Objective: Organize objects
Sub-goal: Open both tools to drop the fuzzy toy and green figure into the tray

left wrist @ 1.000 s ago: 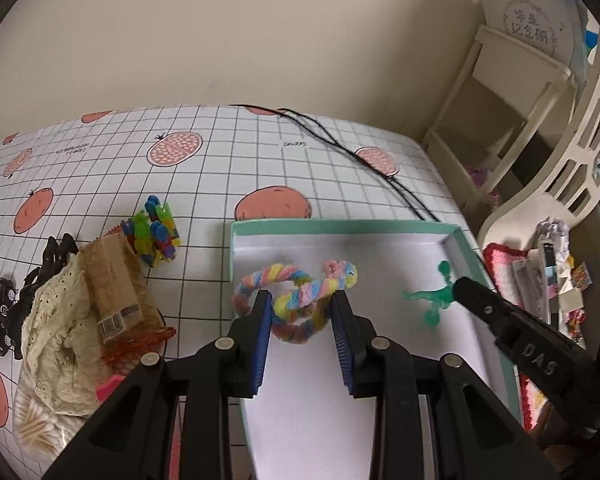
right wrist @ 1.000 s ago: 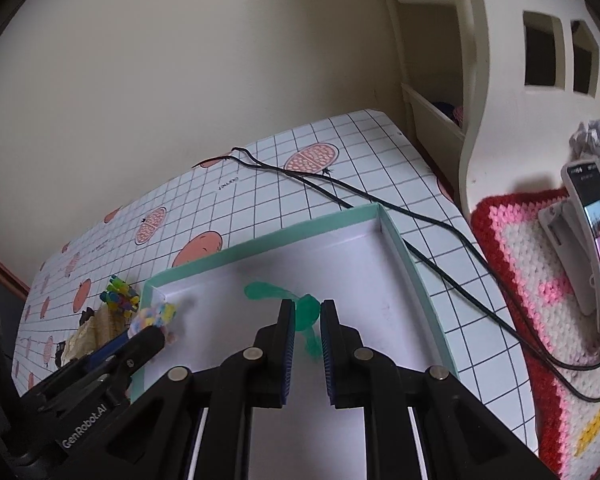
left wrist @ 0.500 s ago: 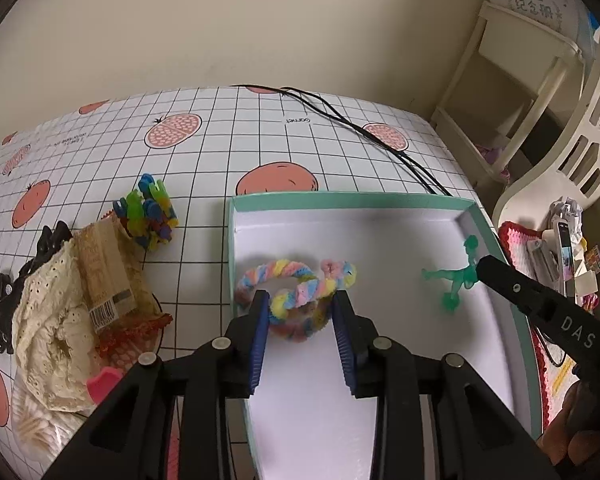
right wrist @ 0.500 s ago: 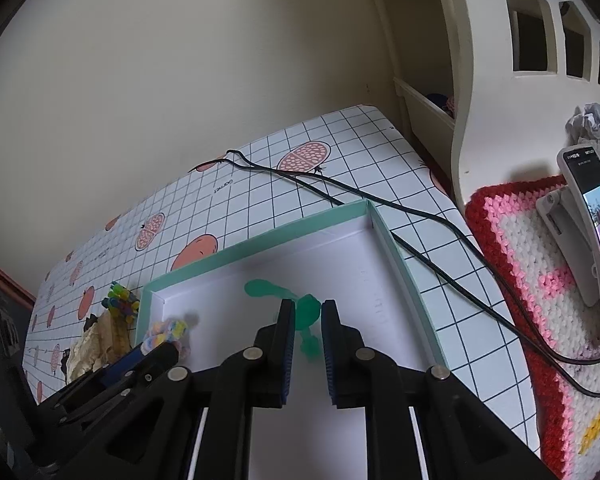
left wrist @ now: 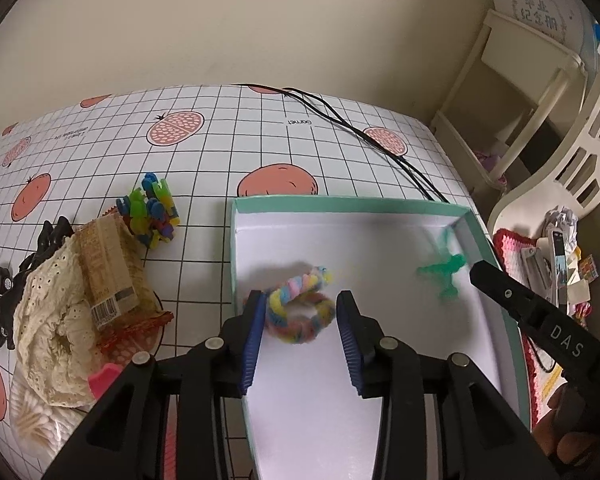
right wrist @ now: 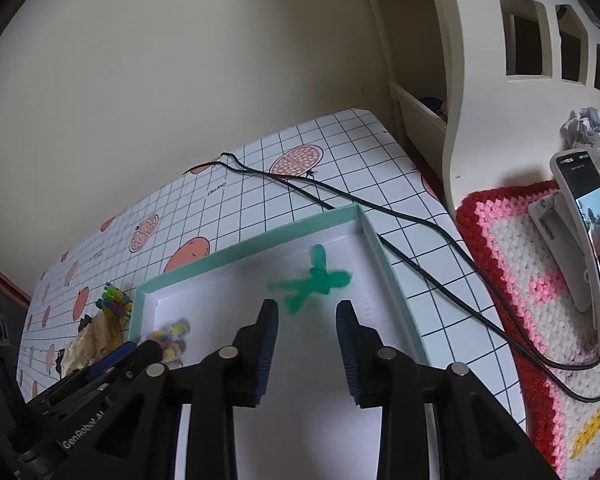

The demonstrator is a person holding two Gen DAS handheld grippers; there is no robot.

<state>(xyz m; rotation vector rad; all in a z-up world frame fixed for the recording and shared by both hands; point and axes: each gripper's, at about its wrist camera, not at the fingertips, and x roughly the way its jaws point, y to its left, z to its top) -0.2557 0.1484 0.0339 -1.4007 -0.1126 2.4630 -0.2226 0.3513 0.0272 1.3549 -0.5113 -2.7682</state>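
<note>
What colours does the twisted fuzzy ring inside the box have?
The twisted fuzzy ring is pastel pink, blue, yellow and green, clearest in the left wrist view.

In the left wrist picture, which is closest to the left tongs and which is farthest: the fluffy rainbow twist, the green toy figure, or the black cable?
1. Rainbow twist: between the left tongs, in the box.
2. Green toy figure: to the right, near the box's far right corner.
3. Black cable: beyond the box, on the tablecloth.

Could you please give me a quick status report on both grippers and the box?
Both jaws just opening. Left gripper around pastel braid; right gripper clear of green figure. Both in the box. No obstruction.
</note>
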